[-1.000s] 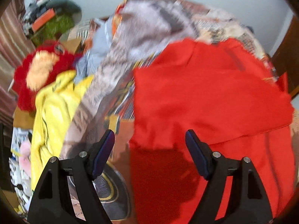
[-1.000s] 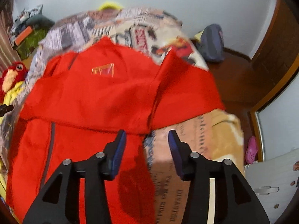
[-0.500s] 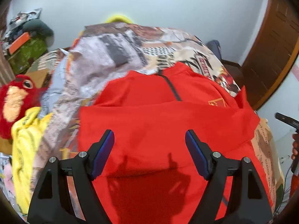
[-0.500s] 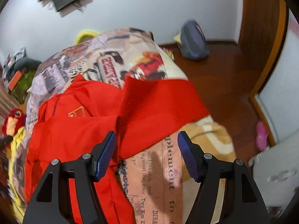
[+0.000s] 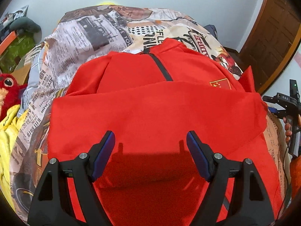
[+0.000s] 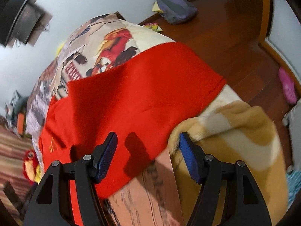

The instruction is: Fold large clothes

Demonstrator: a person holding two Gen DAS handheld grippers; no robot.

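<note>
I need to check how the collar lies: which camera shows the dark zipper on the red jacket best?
The left wrist view: the dark zipper runs down from the collar of the red jacket, sharp and unobstructed. The right wrist view shows only a spread red sleeve; no zipper is visible there.

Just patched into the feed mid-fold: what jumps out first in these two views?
The bright red jacket dominates, spread across the newspaper-print bedspread, with one sleeve reaching toward the bed's floor-side edge. Both tools hang open above it, the left tool over the folded-over body, the right tool over the sleeve beside a tan blanket.
</note>
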